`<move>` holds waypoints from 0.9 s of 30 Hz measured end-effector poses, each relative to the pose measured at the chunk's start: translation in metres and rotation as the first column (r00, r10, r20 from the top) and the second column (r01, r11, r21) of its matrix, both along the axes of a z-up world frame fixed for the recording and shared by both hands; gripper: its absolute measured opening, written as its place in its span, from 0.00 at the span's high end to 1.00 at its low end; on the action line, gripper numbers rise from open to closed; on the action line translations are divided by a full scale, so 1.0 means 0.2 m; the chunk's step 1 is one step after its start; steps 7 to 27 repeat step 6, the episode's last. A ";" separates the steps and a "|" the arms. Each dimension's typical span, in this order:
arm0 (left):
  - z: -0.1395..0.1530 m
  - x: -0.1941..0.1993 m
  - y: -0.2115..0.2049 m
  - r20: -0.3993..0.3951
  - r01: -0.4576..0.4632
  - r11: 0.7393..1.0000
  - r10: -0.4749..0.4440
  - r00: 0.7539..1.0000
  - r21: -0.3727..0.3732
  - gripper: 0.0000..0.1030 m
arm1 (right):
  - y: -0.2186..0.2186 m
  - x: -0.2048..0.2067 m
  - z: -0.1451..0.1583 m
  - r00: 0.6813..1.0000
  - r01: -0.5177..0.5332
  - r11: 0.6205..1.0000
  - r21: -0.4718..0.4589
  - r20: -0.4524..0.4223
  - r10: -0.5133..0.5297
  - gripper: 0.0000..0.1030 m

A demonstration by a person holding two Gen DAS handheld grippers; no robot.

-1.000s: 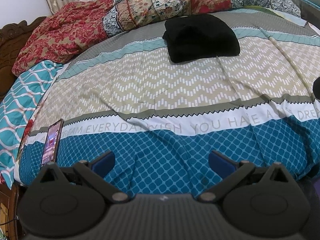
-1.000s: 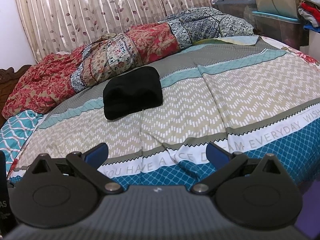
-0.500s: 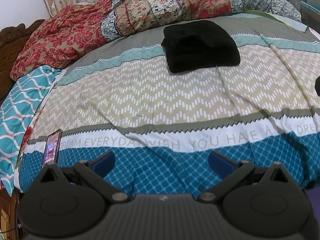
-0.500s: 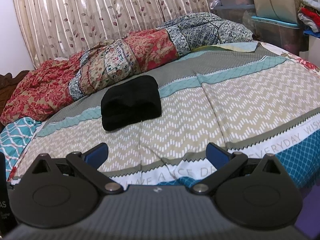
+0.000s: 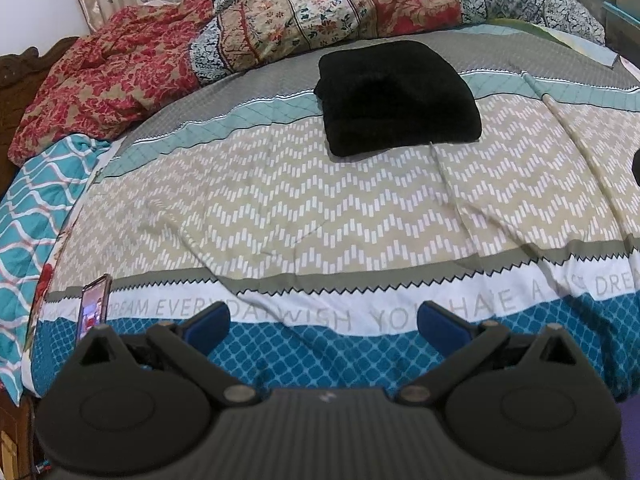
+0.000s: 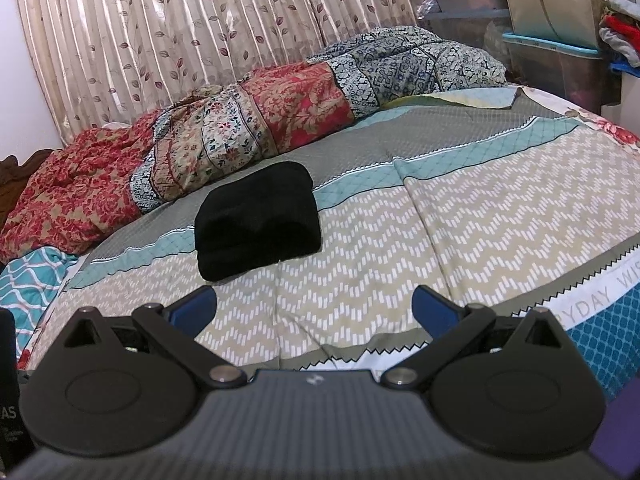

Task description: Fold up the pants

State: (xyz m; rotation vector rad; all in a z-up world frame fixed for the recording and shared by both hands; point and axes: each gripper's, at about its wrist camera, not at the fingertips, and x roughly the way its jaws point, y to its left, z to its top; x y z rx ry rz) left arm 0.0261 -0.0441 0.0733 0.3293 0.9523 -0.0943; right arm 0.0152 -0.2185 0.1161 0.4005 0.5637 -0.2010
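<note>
Both tongs, left [image 5: 323,326] and right [image 6: 314,310], are hanging released; the black pants [image 5: 398,98] are sitting folded at 12 o'clock (leave them neat).

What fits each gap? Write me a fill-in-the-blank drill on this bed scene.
1. The folded pants are ____ in colour.
2. Both the left gripper and the right gripper are ____ and hold nothing.
3. The phone lies near the bed's ____ edge.

Missing words: black; open; left

Left tool [image 5: 323,322] level, jaws spread wide, nothing held; right tool [image 6: 315,306] same, jaws wide, empty
</note>
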 end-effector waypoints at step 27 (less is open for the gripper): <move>0.00 0.06 -0.03 -0.025 0.021 0.999 -0.022 0.999 -0.036 0.00 | -0.02 0.05 -0.01 1.000 0.003 1.000 -0.008 -0.002 -0.003 0.00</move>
